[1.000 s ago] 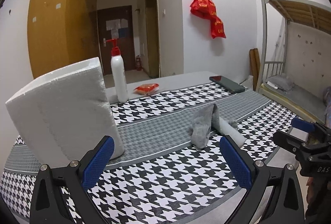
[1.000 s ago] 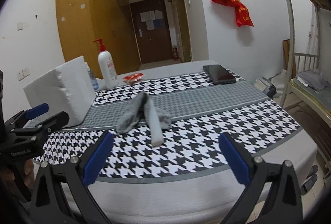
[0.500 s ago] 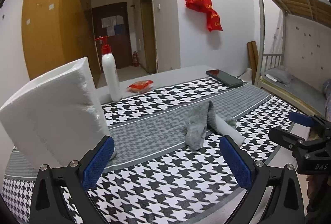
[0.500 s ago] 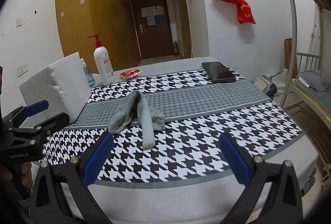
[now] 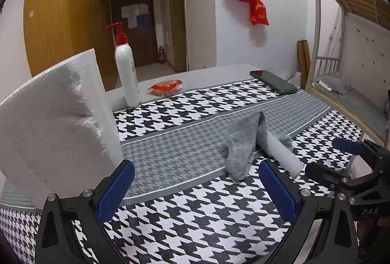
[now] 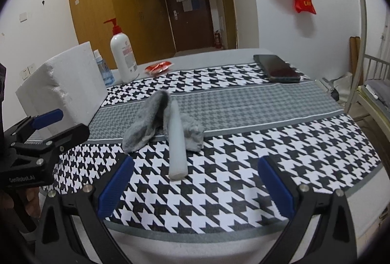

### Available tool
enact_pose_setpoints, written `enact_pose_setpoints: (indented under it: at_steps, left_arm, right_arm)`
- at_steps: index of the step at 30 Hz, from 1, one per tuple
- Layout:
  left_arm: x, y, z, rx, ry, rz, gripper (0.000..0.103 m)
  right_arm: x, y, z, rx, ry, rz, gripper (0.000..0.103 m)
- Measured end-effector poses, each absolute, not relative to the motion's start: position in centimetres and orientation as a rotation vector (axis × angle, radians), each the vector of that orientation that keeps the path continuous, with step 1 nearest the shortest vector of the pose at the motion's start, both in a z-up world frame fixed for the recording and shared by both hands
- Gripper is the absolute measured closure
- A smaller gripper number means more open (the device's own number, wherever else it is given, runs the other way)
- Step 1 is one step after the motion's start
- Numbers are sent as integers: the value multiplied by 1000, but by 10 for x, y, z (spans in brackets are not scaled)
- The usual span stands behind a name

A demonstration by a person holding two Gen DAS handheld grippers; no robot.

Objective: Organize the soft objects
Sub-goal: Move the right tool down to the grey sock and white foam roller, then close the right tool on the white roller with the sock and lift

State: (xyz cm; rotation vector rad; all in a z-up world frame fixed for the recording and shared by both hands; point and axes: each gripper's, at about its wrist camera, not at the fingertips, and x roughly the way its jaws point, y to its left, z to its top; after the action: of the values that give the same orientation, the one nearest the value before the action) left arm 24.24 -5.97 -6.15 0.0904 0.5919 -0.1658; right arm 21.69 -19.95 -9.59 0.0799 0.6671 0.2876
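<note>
A table covered by a black-and-white houndstooth cloth (image 6: pixel 219 195) with a grey houndstooth band across its middle fills both views. At its left end stands a large white foam block (image 5: pixel 56 122), upright, rough along one broken edge. The left gripper (image 5: pixel 195 186), black with blue pads, hovers low over the near part of the cloth, its jaws spread wide and empty; its left finger sits just in front of the foam block's lower corner. The right gripper (image 6: pixel 195 183), of the same build, hangs over the near edge of the table with jaws likewise spread wide, nothing between them.

Near the middle of the table, where the grey band meets the near houndstooth strip, lies a crumpled grey sock (image 6: pixel 146 127), draped over a pale white foam cylinder (image 6: pixel 177 139) that lies flat, its near end pointing toward the right gripper. A second bunched piece of grey fabric (image 6: pixel 193 131) touches the cylinder on its right side.

At the far left edge a white pump bottle with a red pump head (image 5: pixel 127 71) stands upright, a small red snack packet (image 5: pixel 166 87) lies near it, and a black phone (image 6: pixel 276 68) rests flat at the far right.
</note>
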Motion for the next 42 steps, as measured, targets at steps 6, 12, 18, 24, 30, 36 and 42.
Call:
enact_pose_setpoints:
  at_steps: [6,12,18,24,30,36,42]
  left_arm:
    - [247,-58,-62,88,589,-163,1]
    - [252,-57,-64,81,598,-161,1]
    - [255,-56,-67,72,607,-162,1]
    - [257,-56,-69,66,619,-163,1]
    - [254,-57,-67,71,614,-163,1]
    - [252,-64,-66,85,619,-175,1]
    - [250,-75,-65,95,622,-197,1]
  right_arm:
    - [226,-192,-101,44,699,302,1]
    - [238,-191,-111,36,766,325,40]
    - [239,-182,-110,-5,777,348,60]
    - [240,-177,-111,-16,780,387,75]
    - [238,-183,-106,26,770,421,82]
    - [228,-202,-94,60,730,395,82]
    - [213,-232,-85,90,698,332,82]
